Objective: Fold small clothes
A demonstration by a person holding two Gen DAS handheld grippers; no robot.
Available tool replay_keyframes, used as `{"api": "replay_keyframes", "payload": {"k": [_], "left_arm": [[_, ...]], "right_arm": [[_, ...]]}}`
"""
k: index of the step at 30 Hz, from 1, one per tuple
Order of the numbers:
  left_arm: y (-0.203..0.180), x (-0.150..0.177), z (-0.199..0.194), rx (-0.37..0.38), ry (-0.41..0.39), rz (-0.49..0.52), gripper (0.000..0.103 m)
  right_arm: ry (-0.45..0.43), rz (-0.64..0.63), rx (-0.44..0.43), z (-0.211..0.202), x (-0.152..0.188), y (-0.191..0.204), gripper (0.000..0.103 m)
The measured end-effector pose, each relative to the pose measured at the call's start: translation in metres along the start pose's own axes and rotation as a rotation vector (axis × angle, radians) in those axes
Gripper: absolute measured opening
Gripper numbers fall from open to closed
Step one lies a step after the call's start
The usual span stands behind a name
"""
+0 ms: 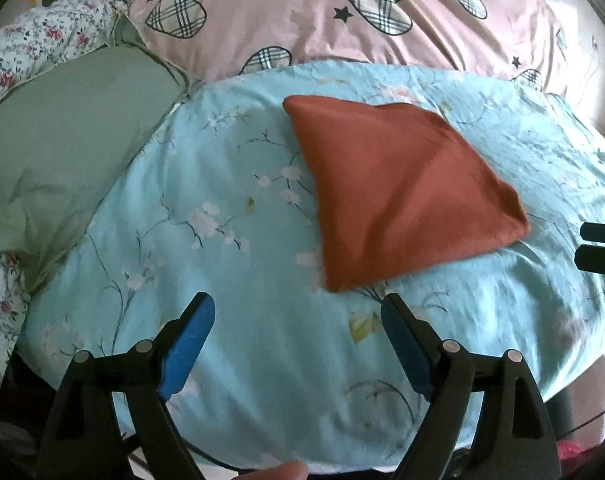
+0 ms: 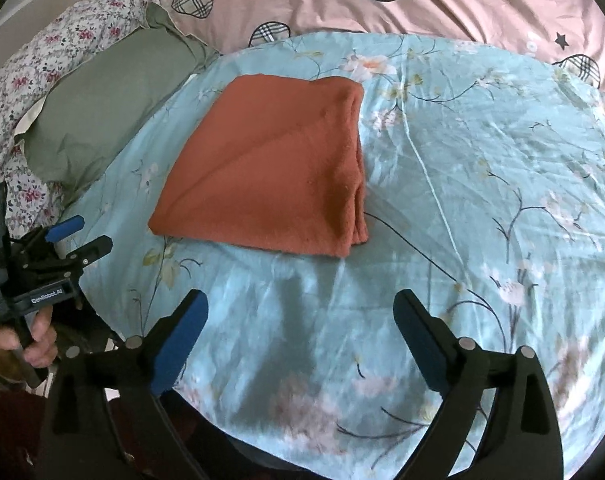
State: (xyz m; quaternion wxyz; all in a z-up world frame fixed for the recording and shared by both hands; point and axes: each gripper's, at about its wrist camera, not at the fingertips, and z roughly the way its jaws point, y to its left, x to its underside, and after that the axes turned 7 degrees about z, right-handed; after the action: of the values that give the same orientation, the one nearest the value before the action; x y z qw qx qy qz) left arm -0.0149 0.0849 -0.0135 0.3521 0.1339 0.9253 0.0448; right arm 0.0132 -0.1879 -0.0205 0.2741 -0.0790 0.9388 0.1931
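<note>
**pixelmoth:** While the rust-orange cloth [image 2: 270, 164] sits there folded, can anyone say what shape it's actually in?

**dustbunny42:** Looks like a neat, thick packet, roughly square, fuzzy like fleece or terry. From the right wrist view you can see the stacked layers along its right edge, rounded where they bend over. One soft diagonal crease runs across the top face. No print on it, just plain rust colour.

**pixelmoth:** And where is it lying?

**dustbunny42:** Flat on the light blue floral sheet [image 2: 462, 208], about the middle of it, nothing on top. A sage green pillow [image 2: 114, 112] is off to its left, not touching, and a pink cover with plaid hearts [image 2: 442, 4] lies behind the sheet.

**pixelmoth:** Grippers?

**dustbunny42:** Left hand-held gripper [image 1: 298, 332] has its blue pads spread wide with only sheet between them, just short of the cloth's near corner. Right hand-held gripper [image 2: 300, 320] is spread wide too, empty, hanging over bare sheet in front of the cloth. In the right view you can also catch the person's hand [image 2: 34, 340] wrapped round the left one's handle at the left edge.
</note>
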Motion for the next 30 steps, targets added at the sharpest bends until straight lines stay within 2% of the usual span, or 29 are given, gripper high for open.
{"api": "replay_keyframes", "payload": {"k": [8, 19, 24, 30], "left_arm": [[-0.006, -0.002, 0.004, 0.006, 0.017, 0.0, 0.086], [-0.001, -0.003, 0.021, -0.049, 0.088, -0.005, 0.086], [0.007, -0.011, 0.01, -0.068, 0.064, -0.007, 0.086], [0.014, -0.029, -0.002, -0.086, 0.019, -0.006, 0.086]], "right_arm": [[0.003, -0.057, 0.016, 0.013, 0.001, 0.017, 0.098], [0.036, -0.113, 0.028, 0.031, -0.007, 0.032, 0.098], [0.0, -0.175, 0.047, 0.016, -0.017, 0.04, 0.098], [-0.024, -0.172, 0.036, 0.009, -0.03, 0.041, 0.1]]}}
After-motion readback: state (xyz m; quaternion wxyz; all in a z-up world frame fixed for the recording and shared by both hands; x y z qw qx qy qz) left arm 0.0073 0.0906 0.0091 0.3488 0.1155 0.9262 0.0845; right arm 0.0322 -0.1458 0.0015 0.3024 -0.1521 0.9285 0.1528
